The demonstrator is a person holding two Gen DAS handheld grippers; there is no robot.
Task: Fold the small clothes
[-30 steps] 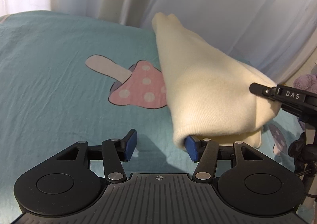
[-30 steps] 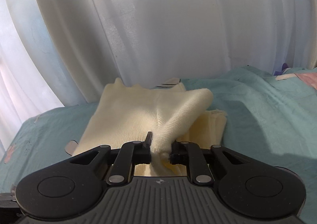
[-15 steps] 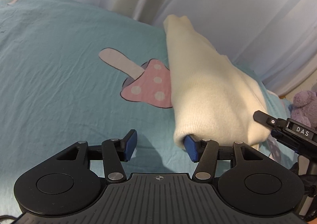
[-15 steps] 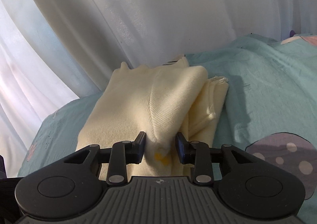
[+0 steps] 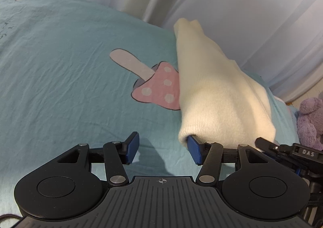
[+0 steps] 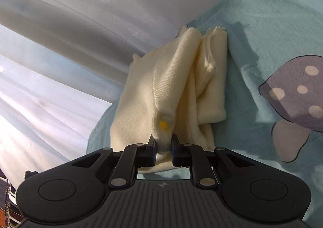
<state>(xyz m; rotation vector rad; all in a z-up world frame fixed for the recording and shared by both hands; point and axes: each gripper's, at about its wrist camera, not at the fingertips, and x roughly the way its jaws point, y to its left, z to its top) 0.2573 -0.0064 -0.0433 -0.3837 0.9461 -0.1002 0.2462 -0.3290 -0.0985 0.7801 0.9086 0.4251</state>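
A cream knit garment lies folded into a long bundle on the teal bedsheet, beside a pink mushroom print. My left gripper is open and holds nothing; its right blue fingertip sits under the garment's near edge. In the right wrist view the same garment shows a small yellow spot. My right gripper is shut on a fold of the garment near that spot. The right gripper also shows in the left wrist view at the garment's right end.
White curtains hang close behind the bed. A purple plush toy sits at the far right. A purple mushroom print lies on the sheet to the right of the garment.
My right gripper opened on the fold half a second ago and has closed on it again, now lower and tilted. The left gripper stayed open, and its view shifted down and right.
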